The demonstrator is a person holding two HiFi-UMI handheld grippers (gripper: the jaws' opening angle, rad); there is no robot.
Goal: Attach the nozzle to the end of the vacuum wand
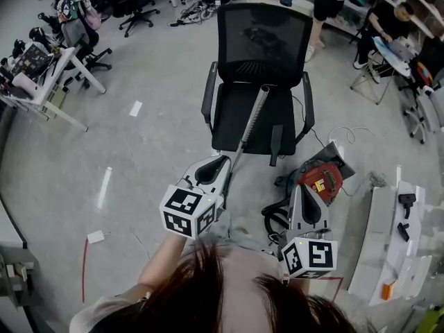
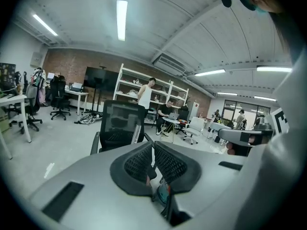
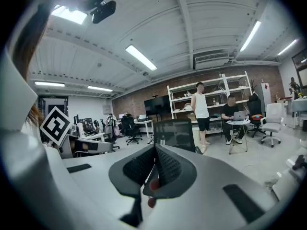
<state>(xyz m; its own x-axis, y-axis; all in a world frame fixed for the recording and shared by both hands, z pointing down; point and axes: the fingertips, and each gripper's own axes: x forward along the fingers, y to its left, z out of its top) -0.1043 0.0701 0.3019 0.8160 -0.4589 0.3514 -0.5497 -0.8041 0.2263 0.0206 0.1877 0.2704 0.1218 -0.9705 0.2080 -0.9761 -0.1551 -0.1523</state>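
**Both claws shut and empty, nozzle not yet picked up**

From the head view, the long silver vacuum wand [image 1: 251, 120] leans against the black mesh office chair [image 1: 260, 47]. Its lower end runs down just beside the left gripper [image 1: 216, 165]. The right gripper [image 1: 304, 196] hovers above the red canister vacuum body [image 1: 320, 177] on the floor. Two small black attachments lie on the white bench [image 1: 378, 227], well off to the right. One of them is probably the nozzle [image 1: 407, 201].

In the left gripper view the jaws are pressed together with nothing visibly held, and the wand stands beyond them against the chair.

In the right gripper view the jaws are closed too, with red showing underneath.

I'd open the right claw and take the nozzle by its body. Then steady the wand with the left and push the nozzle straight on along the tube.
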